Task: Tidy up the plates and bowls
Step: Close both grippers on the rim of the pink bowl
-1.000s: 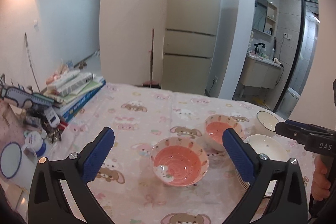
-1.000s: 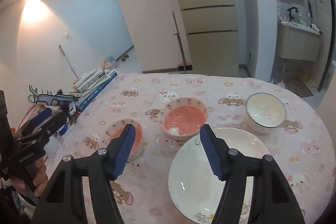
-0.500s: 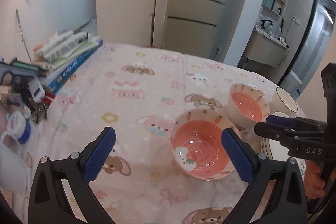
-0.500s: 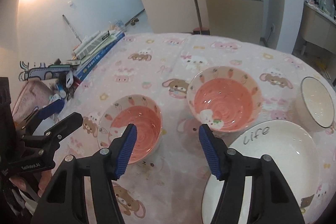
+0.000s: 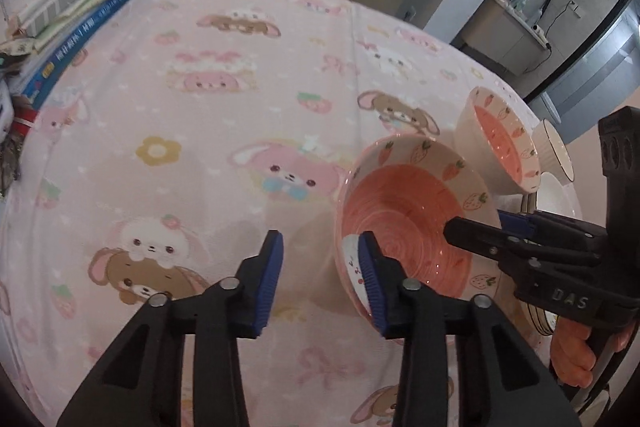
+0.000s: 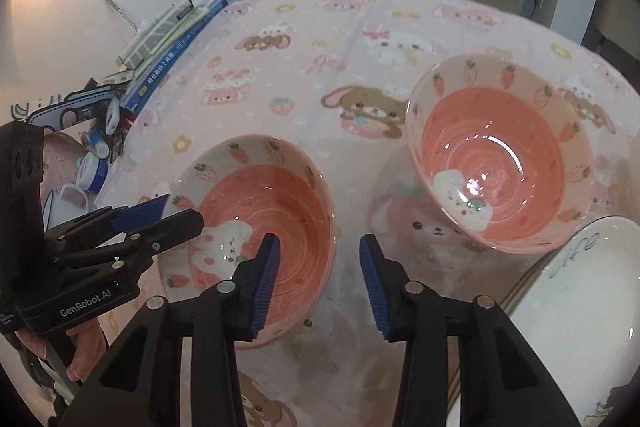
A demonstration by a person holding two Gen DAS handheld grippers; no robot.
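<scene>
A pink bowl with strawberry prints [image 5: 404,223] [image 6: 256,211] sits on the pink cartoon tablecloth [image 5: 208,115]. My left gripper [image 5: 320,267] [image 6: 180,213] straddles its left rim, one finger inside and one outside, jaws closing and pads apart from the wall. My right gripper [image 6: 318,267] [image 5: 476,225] straddles the opposite rim the same way, jaws closing too. A second pink bowl [image 6: 496,163] [image 5: 500,151] stands just beyond. A white plate marked "life" [image 6: 580,287] lies at the right, and a small white bowl with a dark rim [image 5: 554,151] is behind it.
A stack of books [image 5: 80,7] [image 6: 172,27] and small clutter [image 6: 92,163] line the table's left edge. A person's hand [image 5: 572,355] holds the right gripper's handle. A fridge and a doorway stand beyond the table.
Both grippers have dropped and tilted down toward the near pink bowl. Their jaws have narrowed, and each now has the bowl's rim between its fingers.
</scene>
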